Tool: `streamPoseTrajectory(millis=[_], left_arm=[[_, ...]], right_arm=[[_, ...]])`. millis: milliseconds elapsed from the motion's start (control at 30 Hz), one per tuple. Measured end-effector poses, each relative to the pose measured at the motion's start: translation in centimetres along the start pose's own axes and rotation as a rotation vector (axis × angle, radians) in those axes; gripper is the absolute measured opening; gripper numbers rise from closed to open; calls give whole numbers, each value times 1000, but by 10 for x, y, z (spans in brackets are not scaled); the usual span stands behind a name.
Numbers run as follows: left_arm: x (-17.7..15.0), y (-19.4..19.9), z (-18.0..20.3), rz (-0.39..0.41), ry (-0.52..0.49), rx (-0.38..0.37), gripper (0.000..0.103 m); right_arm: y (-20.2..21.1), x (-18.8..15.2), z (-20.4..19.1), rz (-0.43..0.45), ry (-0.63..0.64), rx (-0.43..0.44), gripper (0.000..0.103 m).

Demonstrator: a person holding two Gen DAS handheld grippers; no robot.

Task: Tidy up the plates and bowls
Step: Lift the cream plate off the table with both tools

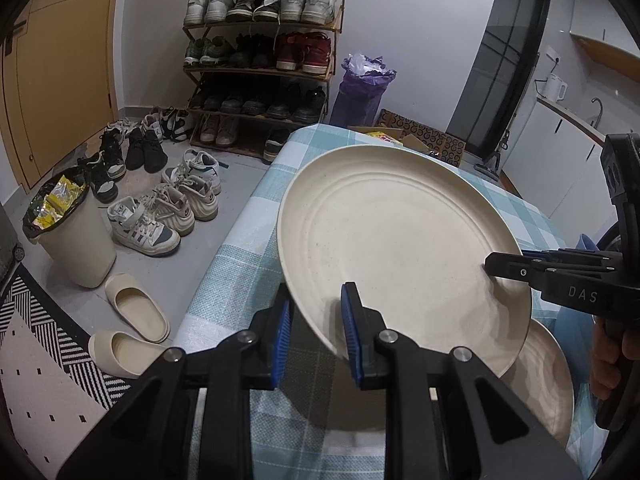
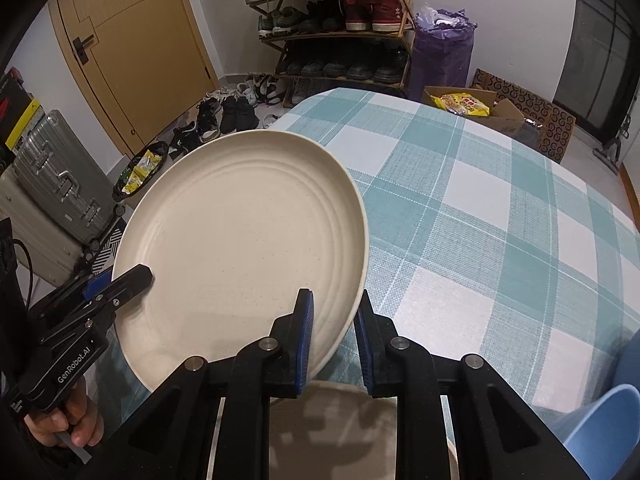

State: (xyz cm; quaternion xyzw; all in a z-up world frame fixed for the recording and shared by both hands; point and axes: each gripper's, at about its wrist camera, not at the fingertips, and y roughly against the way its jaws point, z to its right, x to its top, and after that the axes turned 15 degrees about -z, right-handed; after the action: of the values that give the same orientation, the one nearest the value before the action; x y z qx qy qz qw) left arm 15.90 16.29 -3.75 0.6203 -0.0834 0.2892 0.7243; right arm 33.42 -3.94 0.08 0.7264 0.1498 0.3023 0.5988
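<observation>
A large cream plate [image 1: 392, 232] [image 2: 240, 232] hangs tilted above the teal-checked tablecloth [image 1: 236, 268] [image 2: 480, 220], held on two sides. My left gripper [image 1: 318, 300] is shut on its near rim, one blue pad above and one below. In the right wrist view the left gripper [image 2: 136, 276] shows at the plate's left edge. My right gripper [image 2: 334, 300] is shut on the opposite rim, and its black tip [image 1: 494, 268] reaches in from the right in the left wrist view. A second cream plate [image 1: 548, 380] [image 2: 340, 420] lies on the table under the lifted one.
Left of the table are a shoe rack [image 1: 260, 52], loose shoes and slippers [image 1: 136, 312] on the floor, and a lined bin [image 1: 72, 232]. A silver suitcase [image 2: 56, 176] stands by the door. A cardboard box [image 2: 480, 112] sits beyond the table, a blue chair [image 2: 600, 428] at the near right.
</observation>
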Motion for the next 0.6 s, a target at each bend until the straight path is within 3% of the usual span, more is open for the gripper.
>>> streamPoseTrajectory(millis=[600], left_arm=[[-9, 25, 37, 34, -79, 21, 22]], right_arm=[[41, -42, 19, 81, -38, 3, 21]])
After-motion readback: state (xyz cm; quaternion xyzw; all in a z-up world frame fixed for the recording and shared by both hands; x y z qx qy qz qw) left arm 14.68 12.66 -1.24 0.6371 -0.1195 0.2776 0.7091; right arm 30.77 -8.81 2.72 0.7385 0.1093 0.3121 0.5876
